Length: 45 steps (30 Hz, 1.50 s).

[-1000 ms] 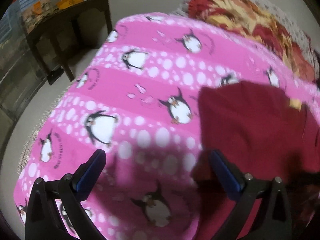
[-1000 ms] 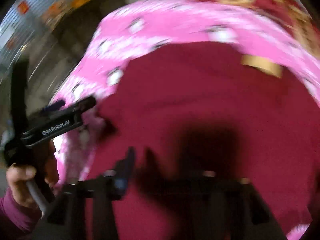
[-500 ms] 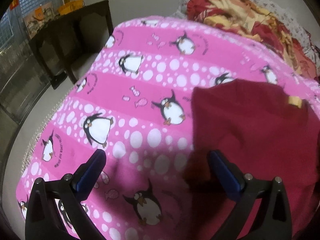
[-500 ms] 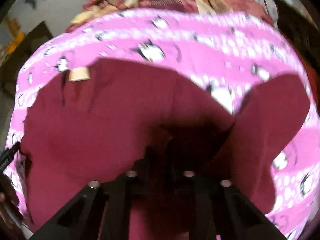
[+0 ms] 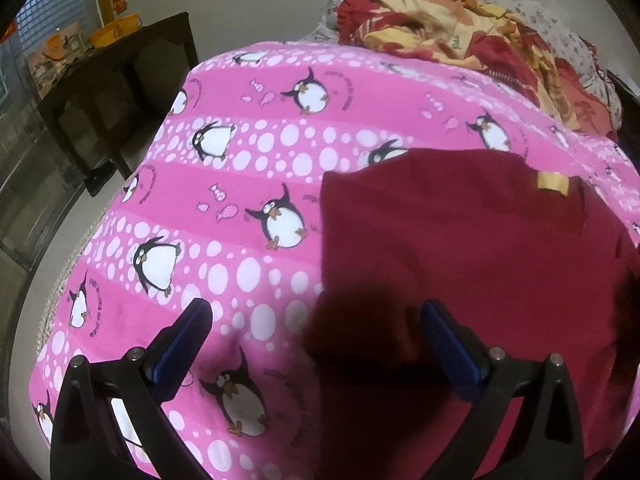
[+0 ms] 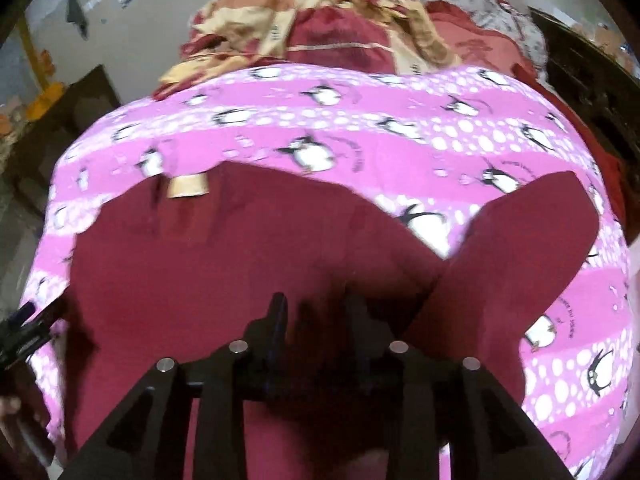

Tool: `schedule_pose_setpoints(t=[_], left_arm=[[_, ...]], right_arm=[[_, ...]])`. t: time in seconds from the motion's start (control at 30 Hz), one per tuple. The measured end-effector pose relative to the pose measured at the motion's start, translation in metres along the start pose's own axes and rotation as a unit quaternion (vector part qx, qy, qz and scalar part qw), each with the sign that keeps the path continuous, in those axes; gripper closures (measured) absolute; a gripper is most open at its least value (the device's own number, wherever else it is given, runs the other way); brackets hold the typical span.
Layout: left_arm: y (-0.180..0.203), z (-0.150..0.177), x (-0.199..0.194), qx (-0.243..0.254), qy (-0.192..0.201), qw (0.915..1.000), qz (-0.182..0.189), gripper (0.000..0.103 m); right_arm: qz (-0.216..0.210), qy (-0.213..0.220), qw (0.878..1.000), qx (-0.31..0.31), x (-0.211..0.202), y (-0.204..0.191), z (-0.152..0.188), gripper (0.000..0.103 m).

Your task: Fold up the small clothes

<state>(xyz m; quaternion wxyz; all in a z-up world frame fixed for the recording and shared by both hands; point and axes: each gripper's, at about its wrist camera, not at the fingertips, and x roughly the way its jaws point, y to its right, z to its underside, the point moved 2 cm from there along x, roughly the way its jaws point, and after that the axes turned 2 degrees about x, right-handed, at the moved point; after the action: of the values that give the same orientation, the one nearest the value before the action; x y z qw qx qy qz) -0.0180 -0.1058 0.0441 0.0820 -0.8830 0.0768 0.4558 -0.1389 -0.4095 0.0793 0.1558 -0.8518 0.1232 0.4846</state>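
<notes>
Garment (image 5: 472, 248), maroon, spread flat on pink penguin blanket (image 5: 248, 184); tan label (image 5: 553, 182) at far edge, sleeve (image 6: 520, 248) angled far-right, long axis running near to far. Left gripper (image 5: 312, 320): fingers wide apart over garment's left edge, as half a second ago. Right gripper (image 6: 316, 312): fingers nearly together, dark cloth between them; grip uncertain. View sharper than earlier.

1 maroon garment (image 5: 460, 248), 1 penguin blanket (image 5: 248, 184), 2 grippers (image 5: 316, 312) (image 6: 316, 308)

Garment (image 5: 472, 248) on blanket (image 5: 248, 184); quilt (image 5: 460, 28) behind.
</notes>
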Motion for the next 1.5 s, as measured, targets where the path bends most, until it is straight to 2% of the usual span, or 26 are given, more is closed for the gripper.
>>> schedule_pose_setpoints(t=[0.1,0.23,0.33,0.37,0.43,0.53,0.63,0.67,0.7,0.77,0.8,0.9,0.97,1.17,1.23,1.37,1.43,1.47,1.5], left_arm=[[0.006,-0.001,-0.003,0.003,0.003,1.0000,0.007,0.000],[0.014,0.003,0.004,0.011,-0.006,0.9998,0.017,0.000],[0.017,0.009,0.018,0.011,-0.026,0.9993,0.024,0.000],[0.017,0.013,0.027,0.010,-0.045,0.9986,0.027,0.000],[0.016,0.018,0.040,0.002,-0.068,0.9971,0.033,0.000],[0.011,0.020,0.044,-0.024,-0.071,0.9960,0.050,0.000],[0.010,0.020,0.041,-0.017,-0.070,0.9962,0.048,0.000],[0.010,0.019,0.039,-0.011,-0.067,0.9968,0.043,0.000],[0.010,0.019,0.037,-0.007,-0.064,0.9972,0.038,0.000],[0.007,0.018,0.034,-0.004,-0.060,0.9977,0.031,0.000],[0.007,0.018,0.032,-0.005,-0.058,0.9978,0.030,0.000],[0.006,0.017,0.028,-0.012,-0.055,0.9980,0.030,0.000],[0.008,0.017,0.025,-0.012,-0.052,0.9981,0.031,0.000],[0.015,0.016,0.012,0.006,-0.038,0.9989,0.026,0.000],[0.017,0.015,0.010,0.010,-0.037,0.9989,0.026,0.000],[0.018,0.015,0.010,0.012,-0.038,0.9989,0.026,0.000],[0.017,0.016,0.012,0.012,-0.040,0.9989,0.023,0.000],[0.016,0.017,0.013,0.011,-0.043,0.9988,0.021,0.000],[0.015,0.017,0.014,0.010,-0.045,0.9987,0.021,0.000]], right_arm=[[-0.019,-0.019,1.000,-0.001,0.010,-0.009,0.006,0.069],[-0.006,-0.044,0.999,0.014,0.033,-0.008,0.009,0.069],[-0.010,-0.062,0.998,0.024,0.045,-0.004,0.012,0.069],[-0.012,-0.067,0.997,0.027,0.051,-0.003,0.013,0.069],[-0.012,-0.065,0.997,0.032,0.054,-0.003,0.014,0.068],[-0.016,-0.061,0.998,0.026,0.048,-0.005,0.013,0.066],[-0.035,-0.045,0.998,0.031,0.024,0.004,0.010,0.066],[-0.045,-0.032,0.998,0.038,0.013,0.011,0.008,0.064],[-0.049,-0.018,0.997,0.051,-0.001,0.024,0.006,0.057],[-0.037,0.009,0.996,0.083,-0.022,0.055,0.001,0.043],[-0.029,0.027,0.994,0.106,-0.033,0.080,-0.002,0.040],[0.019,0.034,0.986,0.160,-0.041,0.131,-0.006,0.040],[0.022,0.036,0.982,0.184,-0.041,0.155,-0.007,0.040],[-0.004,0.041,0.979,0.200,-0.026,0.157,-0.025,0.039],[-0.007,0.043,0.975,0.219,-0.014,0.157,-0.039,0.034],[0.026,0.022,0.972,0.232,0.016,0.163,-0.061,0.034],[0.060,-0.004,0.970,0.234,0.037,0.170,-0.067,0.034],[0.079,-0.022,0.966,0.247,0.048,0.178,-0.066,0.034],[0.077,-0.024,0.962,0.259,0.054,0.183,-0.065,0.039]])
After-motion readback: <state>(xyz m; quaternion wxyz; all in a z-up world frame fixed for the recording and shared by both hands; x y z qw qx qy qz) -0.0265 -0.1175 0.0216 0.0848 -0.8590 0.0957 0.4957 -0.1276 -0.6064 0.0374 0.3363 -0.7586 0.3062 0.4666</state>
